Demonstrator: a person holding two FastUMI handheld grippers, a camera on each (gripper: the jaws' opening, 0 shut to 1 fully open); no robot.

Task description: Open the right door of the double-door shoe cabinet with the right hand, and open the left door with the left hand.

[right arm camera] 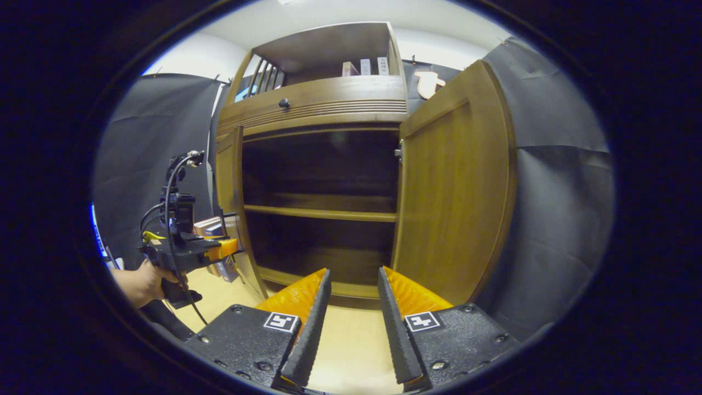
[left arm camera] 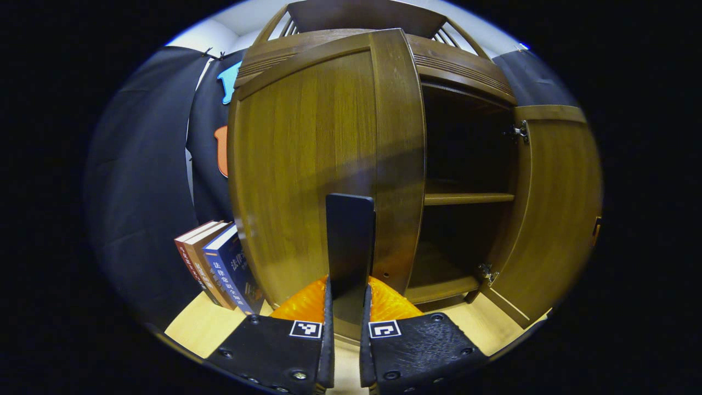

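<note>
The shoe cabinet [right arm camera: 323, 104] is standing with both doors swung out. Inside it's pretty dark, one shelf [right arm camera: 321, 212] is running across the middle and I can't make out anything sitting on it or on the bottom board. Up top there's an open cubby with a few small boxes [right arm camera: 366, 67] standing in it, and a little knob [right arm camera: 283, 102] on the drawer front below that.

The left claw [left arm camera: 346, 307] is pinching a flat black handle [left arm camera: 350, 241] sticking out from the edge of the left door [left arm camera: 307, 164], fingers squeezed tight on both sides of it. The door is filling most of the left gripper view, right in front of the claw. The right door [left arm camera: 554, 208] is hanging wide open off to the side there.

The right claw [right arm camera: 354, 318] is sitting spread apart, holding nothing, with the right door [right arm camera: 455, 181] just ahead and to its right, not touching. The left claw [right arm camera: 233, 248] and the hand [right arm camera: 140, 282] gripping it are showing at the left door's [right arm camera: 229, 181] edge.

Some books [left arm camera: 219, 263] are leaning beside the cabinet on the wooden floor [right arm camera: 351, 340].
</note>
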